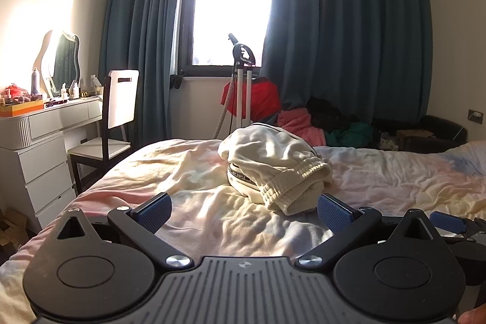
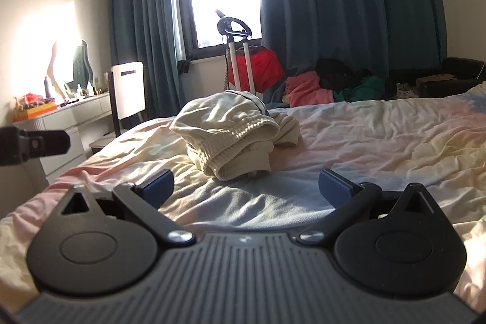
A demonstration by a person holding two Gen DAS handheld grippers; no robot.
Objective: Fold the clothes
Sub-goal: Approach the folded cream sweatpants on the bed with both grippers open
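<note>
1. In the left wrist view, the left hand-held gripper [image 1: 244,210] was wide open, with nothing between its blue pads [image 1: 153,214]. It hung low over the near side of the bed [image 1: 395,181].
2. The cream clothes [image 1: 273,163] sat in a soft heap near the middle of the bed, just past the open fingers and a bit toward the right one. A ribbed cuff stuck out on the side nearest the camera. The clothes touched no pad.
3. A white chair [image 1: 120,111] and a white dresser [image 1: 45,148] stood beside the bed's left edge. A pile of red, pink and green clothes [image 1: 303,120] lay past the far edge, under the blue curtains [image 1: 349,35].
4. In the right wrist view, the right hand-held gripper [image 2: 246,187] was wide open too and held nothing. It hung over the near side of the bed [image 2: 379,148].
5. The cream clothes [image 2: 234,132] lay just past the pads, near the middle of the bed and a little to the left.
6. The tip of the left hand-held gripper [image 2: 33,143] showed at the left side of this view, over the bed's left edge.
</note>
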